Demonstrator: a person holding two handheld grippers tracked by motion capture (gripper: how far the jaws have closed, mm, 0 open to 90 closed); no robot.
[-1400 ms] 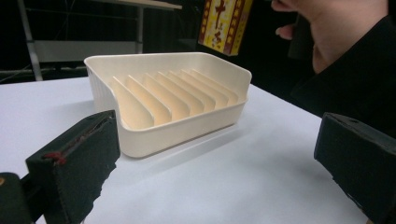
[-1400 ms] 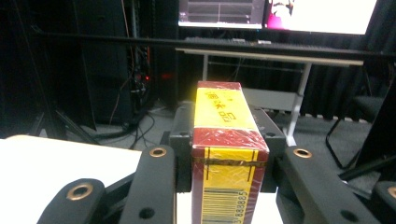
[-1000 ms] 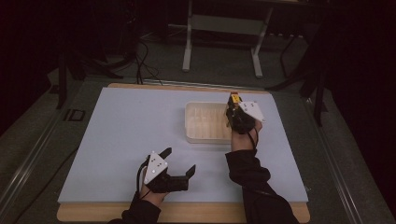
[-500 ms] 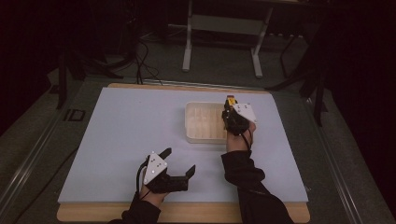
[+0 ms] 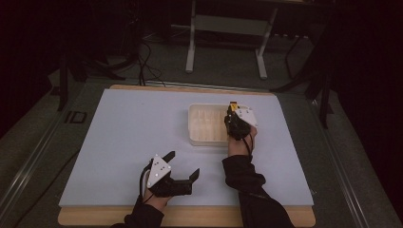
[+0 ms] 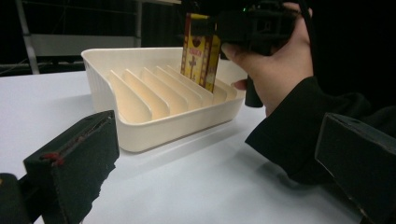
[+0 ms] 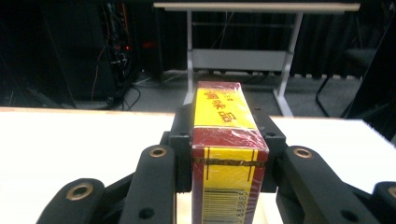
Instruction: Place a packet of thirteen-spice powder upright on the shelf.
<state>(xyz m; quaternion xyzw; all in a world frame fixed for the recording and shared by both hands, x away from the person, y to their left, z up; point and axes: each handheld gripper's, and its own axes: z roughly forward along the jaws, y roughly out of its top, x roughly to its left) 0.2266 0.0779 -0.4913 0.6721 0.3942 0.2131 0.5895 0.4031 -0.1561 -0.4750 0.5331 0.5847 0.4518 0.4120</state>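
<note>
1. Over the white tray (image 5: 205, 135), the right gripper (image 5: 231, 116) clamps an upright red-and-yellow box (image 6: 200, 50), lower and nearer the dividers than a second ago.
2. Near the table's (image 5: 119, 142) front edge, the left gripper (image 5: 183, 166) rests wide apart, unmoved.

A metal stand (image 5: 227, 26) and cables (image 5: 145, 59) sit behind the table (image 5: 119, 123).

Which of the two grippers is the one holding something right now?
The right gripper, over the slotted cream tray: its jaws are clamped on an upright red-and-yellow box. The left gripper sits near the table's front edge, jaws spread, with nothing between them.
</note>
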